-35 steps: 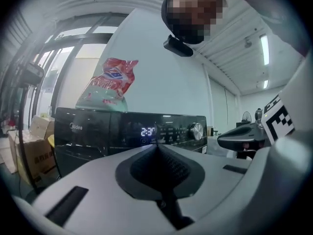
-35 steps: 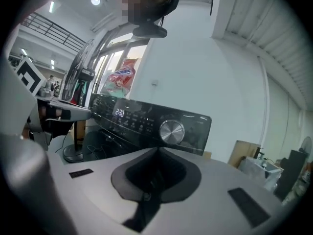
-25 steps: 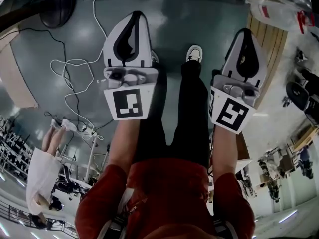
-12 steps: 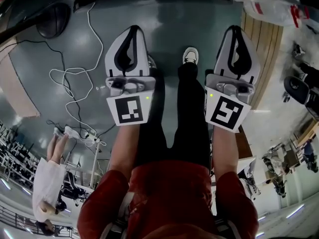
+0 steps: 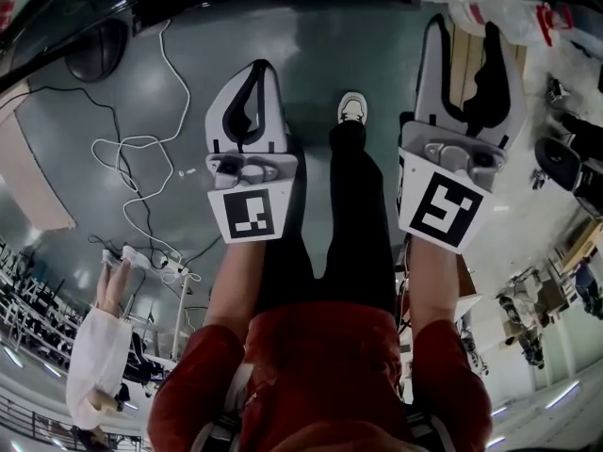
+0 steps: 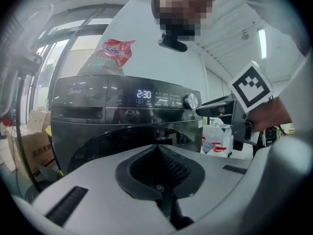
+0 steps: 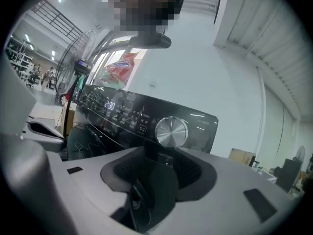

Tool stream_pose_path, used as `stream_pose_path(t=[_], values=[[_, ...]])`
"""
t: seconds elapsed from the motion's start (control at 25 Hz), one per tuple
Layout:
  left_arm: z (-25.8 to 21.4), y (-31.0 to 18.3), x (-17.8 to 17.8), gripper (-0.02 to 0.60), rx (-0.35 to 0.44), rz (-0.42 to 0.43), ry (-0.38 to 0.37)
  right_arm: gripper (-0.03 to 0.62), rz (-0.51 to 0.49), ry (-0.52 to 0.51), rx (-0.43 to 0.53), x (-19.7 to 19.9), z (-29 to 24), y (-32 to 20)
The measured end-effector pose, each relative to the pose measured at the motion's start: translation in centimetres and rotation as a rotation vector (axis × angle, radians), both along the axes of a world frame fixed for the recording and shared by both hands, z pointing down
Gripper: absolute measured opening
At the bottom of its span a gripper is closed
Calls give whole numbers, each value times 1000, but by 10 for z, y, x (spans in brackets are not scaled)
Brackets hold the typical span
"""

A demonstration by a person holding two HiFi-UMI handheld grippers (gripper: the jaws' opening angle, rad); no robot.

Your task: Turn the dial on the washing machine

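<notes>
One washing machine [image 6: 88, 126] carries one silver dial [image 7: 171, 130]. In the right gripper view the dial sits at mid-frame on the dark panel, just above and beyond the jaws. There are two grippers. The right gripper [image 5: 464, 24], upper right of the head view, has just been opening, and its jaws stand apart with nothing between them. The left gripper [image 5: 254, 67], left of centre, has its jaws together and empty. One lit display [image 6: 144, 94] reads 2:30. One red-and-white bag [image 6: 115, 53] lies on top of the machine.
</notes>
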State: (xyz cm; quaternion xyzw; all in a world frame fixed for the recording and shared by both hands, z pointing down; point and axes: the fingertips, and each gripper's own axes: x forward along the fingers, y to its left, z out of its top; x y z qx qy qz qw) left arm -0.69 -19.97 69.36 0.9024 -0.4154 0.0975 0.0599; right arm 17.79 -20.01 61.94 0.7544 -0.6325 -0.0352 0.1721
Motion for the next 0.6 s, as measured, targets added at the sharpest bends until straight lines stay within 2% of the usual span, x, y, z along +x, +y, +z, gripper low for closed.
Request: stream_pose_path(t=[0.24, 0.6], values=[[-10, 3, 3, 11, 3, 8, 3, 286, 15, 128, -22, 8, -31, -11], [-15, 4, 13, 11, 6, 6, -2, 307, -3, 303, -80, 16, -43, -24]])
